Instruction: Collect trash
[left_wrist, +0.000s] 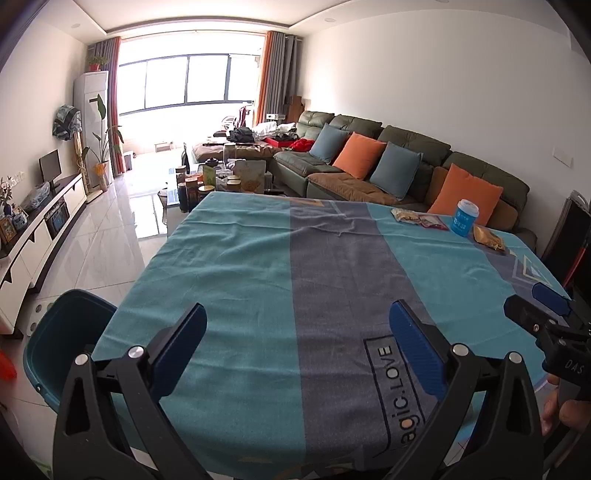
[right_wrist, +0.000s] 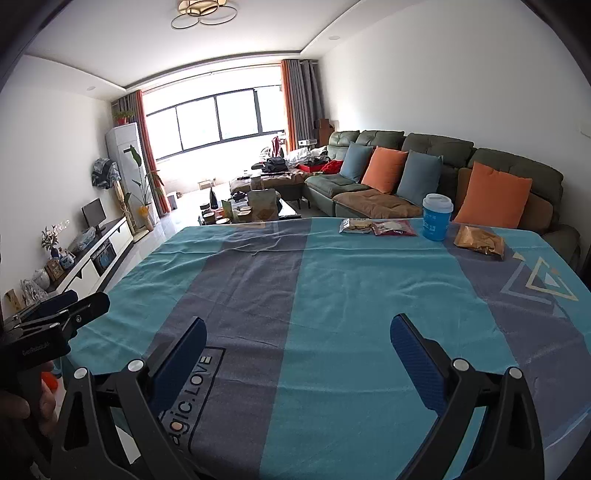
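Spread over the table, a teal and grey-blue striped tablecloth (right_wrist: 332, 295) fills both views, with a green sofa (right_wrist: 424, 155) seen behind it. Nearest the cameras, the left gripper (left_wrist: 297, 345) and the right gripper (right_wrist: 298, 354) are held low over the near edge, side by side, both with jaws spread wide and nothing between them. The trash is found well apart from both, at the far right corner: a blue paper cup with a white lid (right_wrist: 437, 217) standing upright, a crumpled golden-brown wrapper (right_wrist: 479, 240) just to its right, and two flat snack packets (right_wrist: 376, 226) just to its left. The right gripper is judged the nearer, so a forward reach toward the right would be called for. A dark teal plastic bin (left_wrist: 62, 339) is seen beside the table's left edge, by the left gripper.
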